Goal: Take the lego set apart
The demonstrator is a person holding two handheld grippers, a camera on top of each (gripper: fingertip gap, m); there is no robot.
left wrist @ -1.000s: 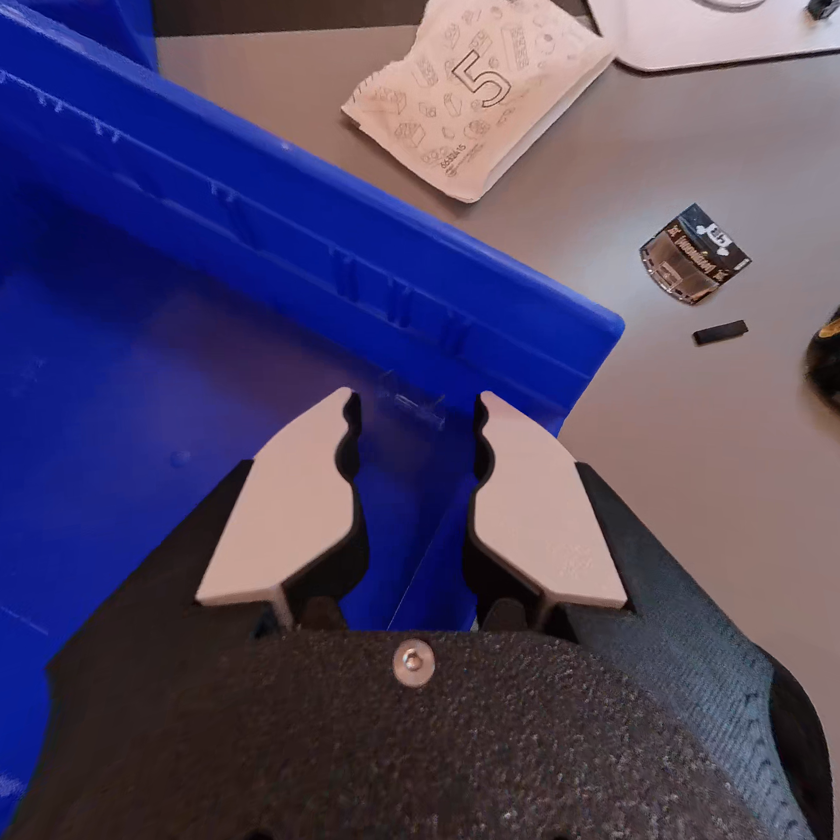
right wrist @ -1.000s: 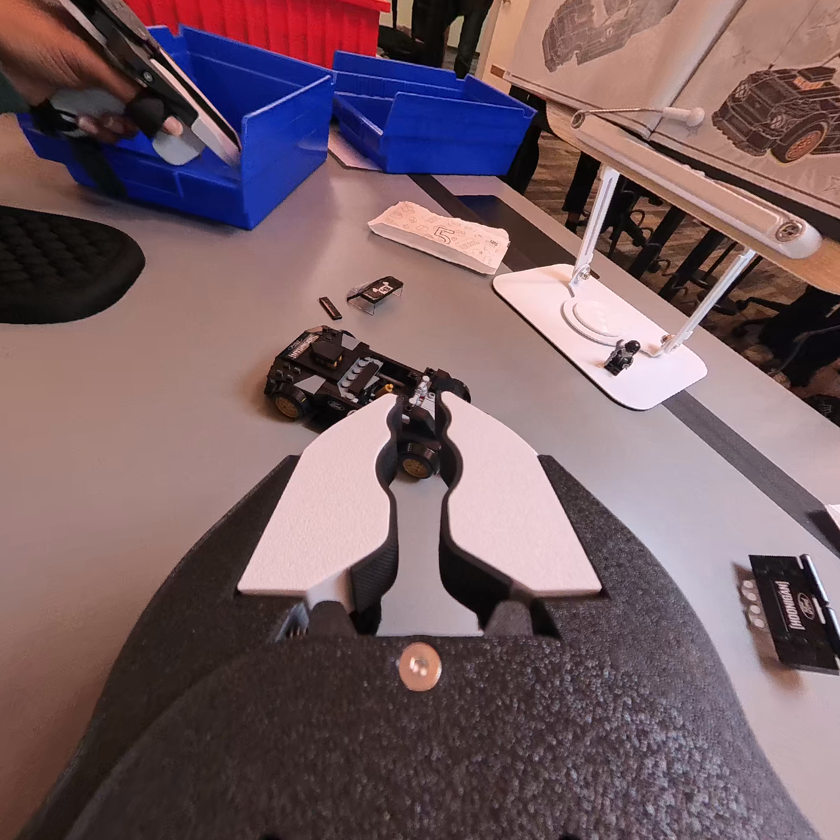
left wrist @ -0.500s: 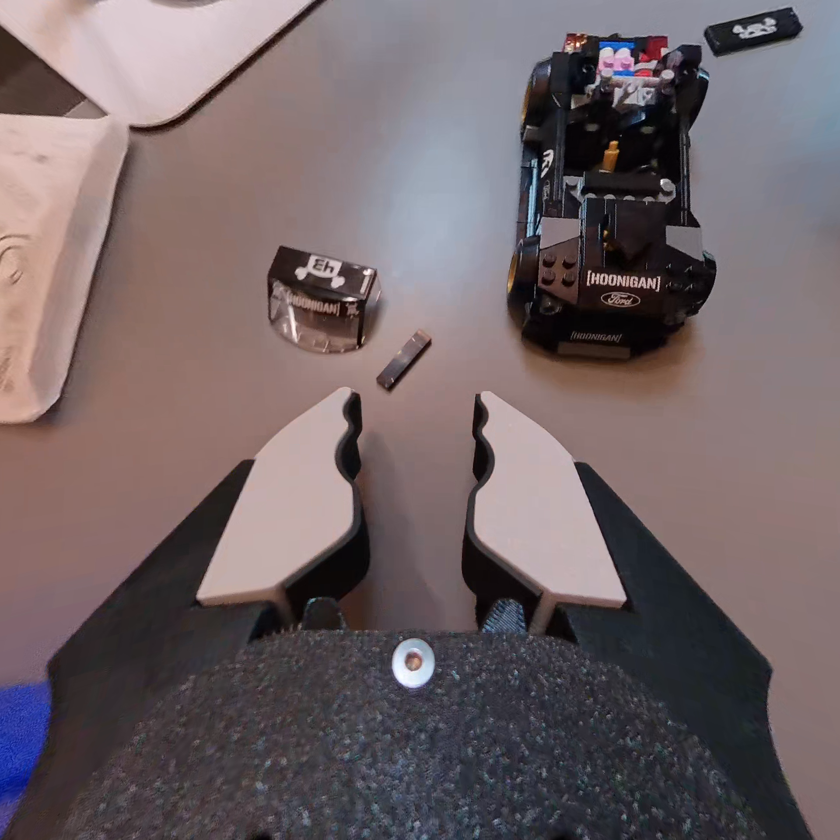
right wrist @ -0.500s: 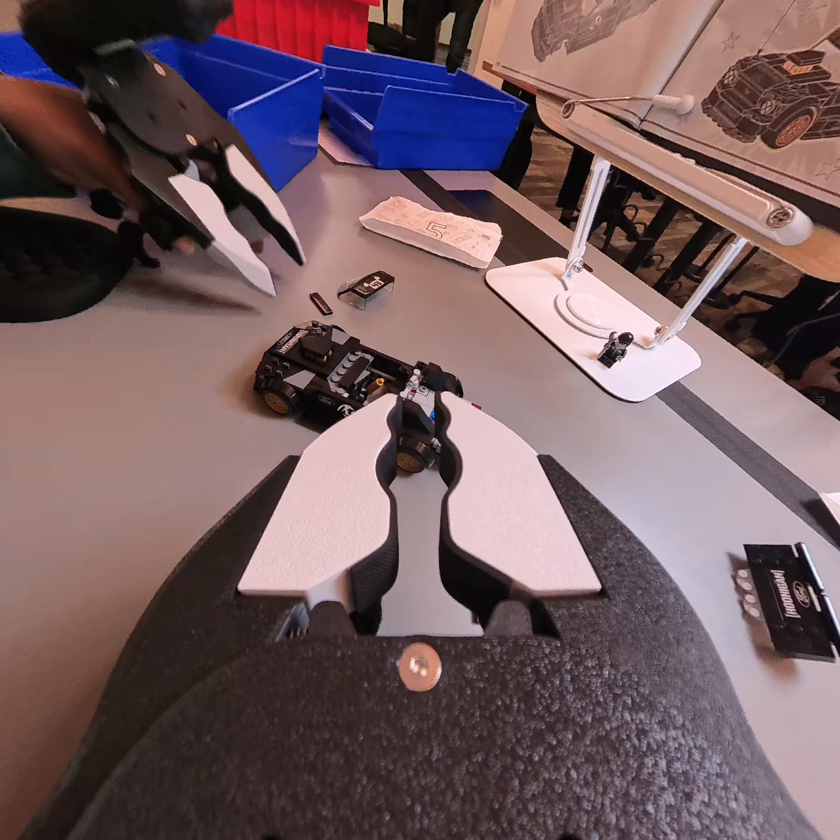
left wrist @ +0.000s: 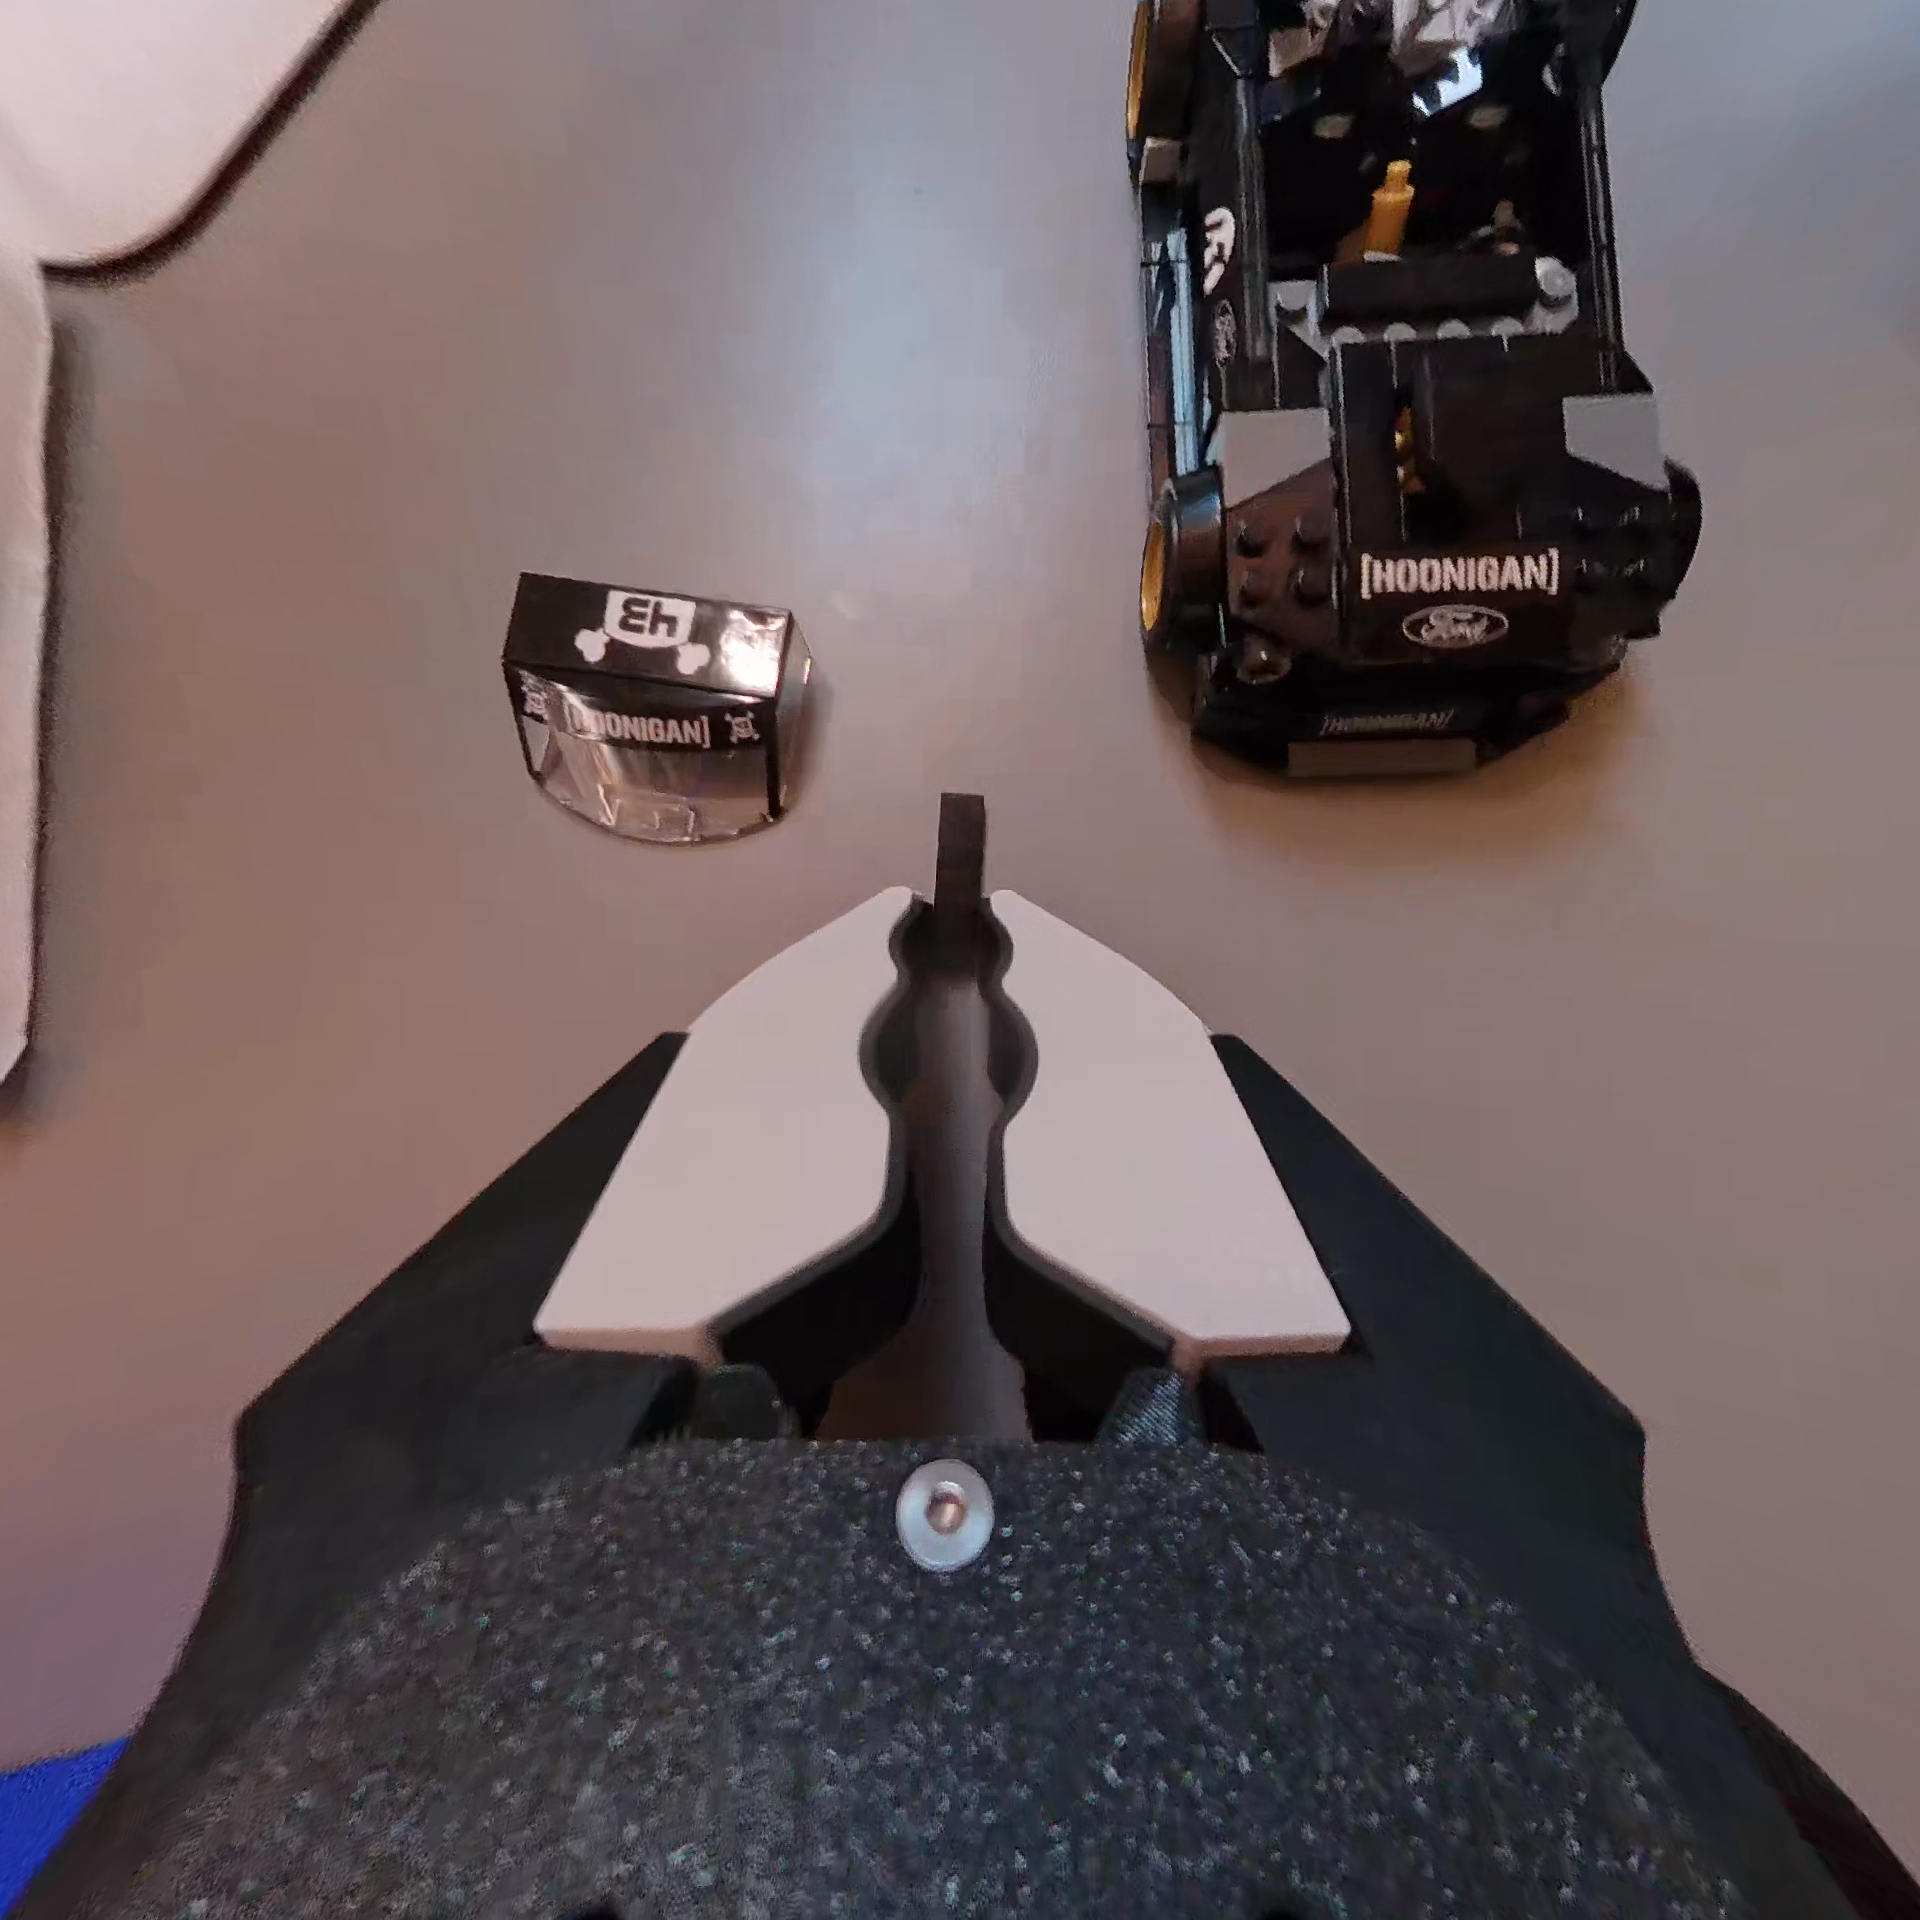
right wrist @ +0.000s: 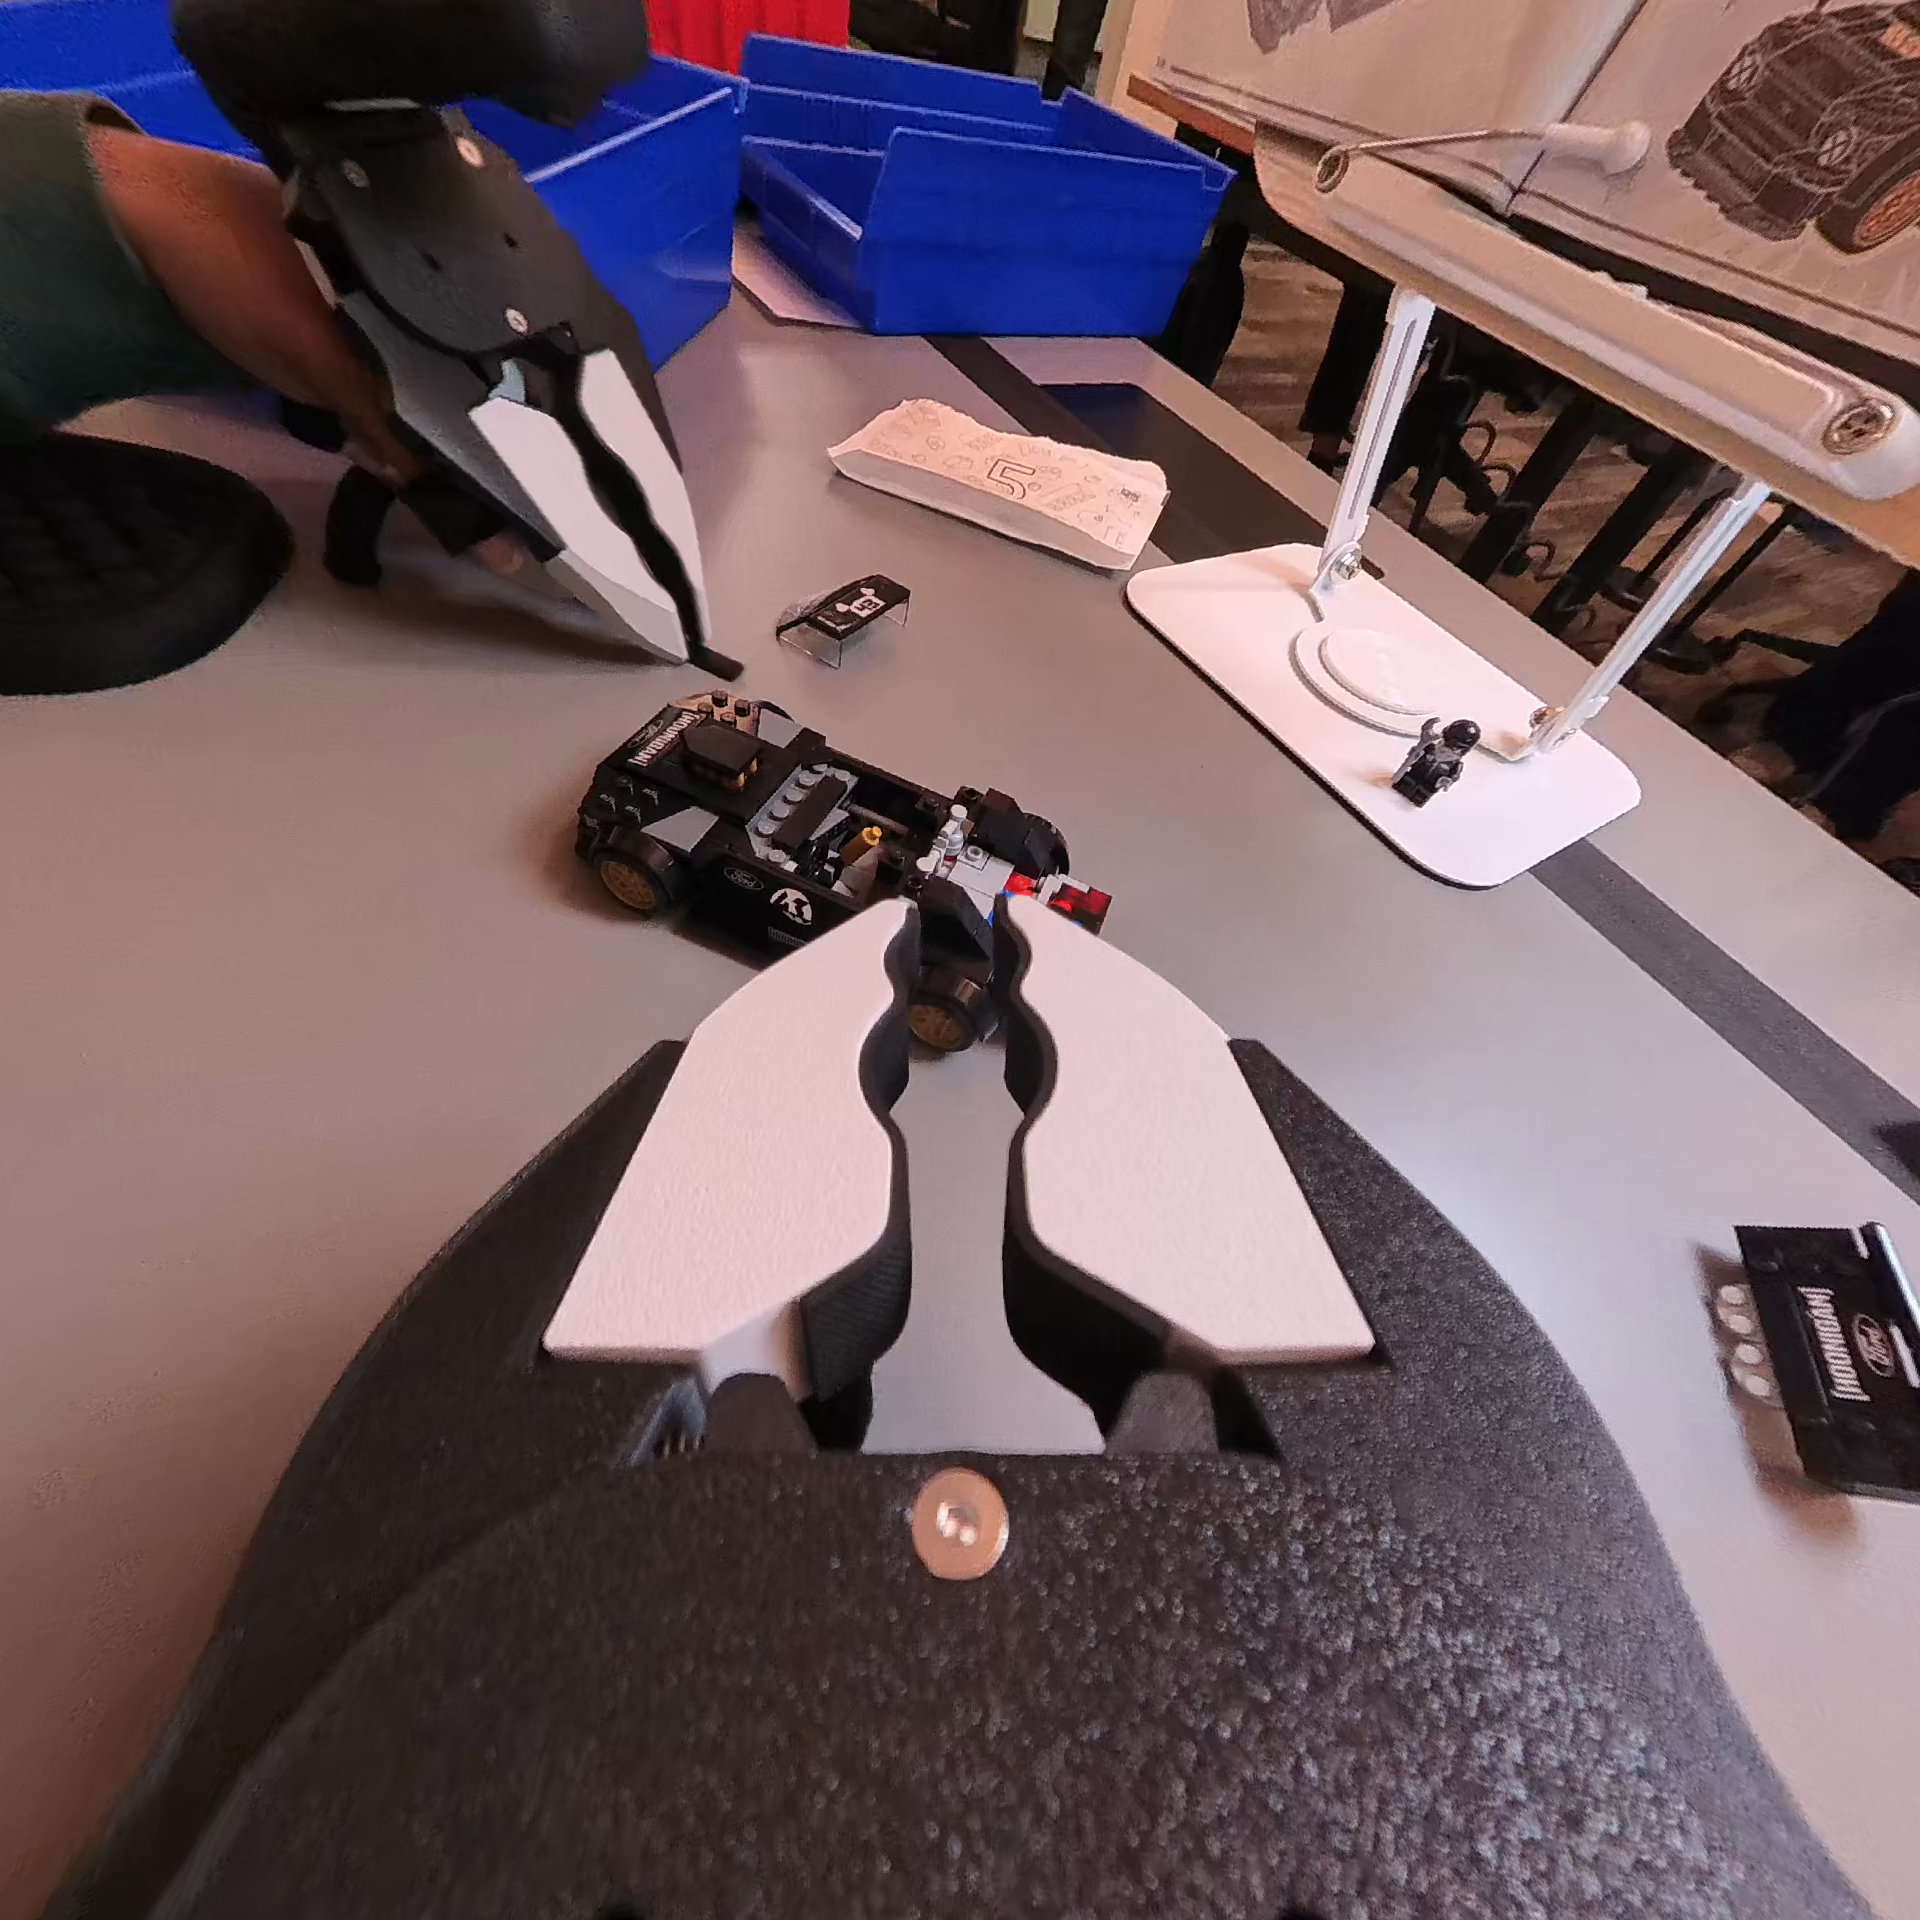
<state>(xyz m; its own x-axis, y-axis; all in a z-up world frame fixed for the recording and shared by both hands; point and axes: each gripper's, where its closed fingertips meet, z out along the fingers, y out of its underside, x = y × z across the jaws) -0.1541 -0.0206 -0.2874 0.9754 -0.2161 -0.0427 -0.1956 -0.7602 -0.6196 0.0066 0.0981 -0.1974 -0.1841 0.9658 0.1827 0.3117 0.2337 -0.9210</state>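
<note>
The left hand-held gripper point(left wrist: 958, 902) pinches a small black strip point(left wrist: 960, 840) between nearly closed tips, low over the grey worktop point(left wrist: 623, 364), just left of the black toy car point(left wrist: 1423, 436). A windshield piece point(left wrist: 655, 717) lies farther left of the car. The right hand-held gripper point(right wrist: 951, 920), tips narrowly parted, clasps the car's point(right wrist: 790, 821) rear end by its wheel.

On the table point(right wrist: 260, 935), the car point(right wrist: 790, 821) lies centre. Behind it sits the windscreen piece point(right wrist: 844, 613), then the bag point(right wrist: 997, 488); bins point(right wrist: 966, 197) stand farthest back. The stand point(right wrist: 1382, 707), bearing a minifigure point(right wrist: 1439, 758), lies right.
</note>
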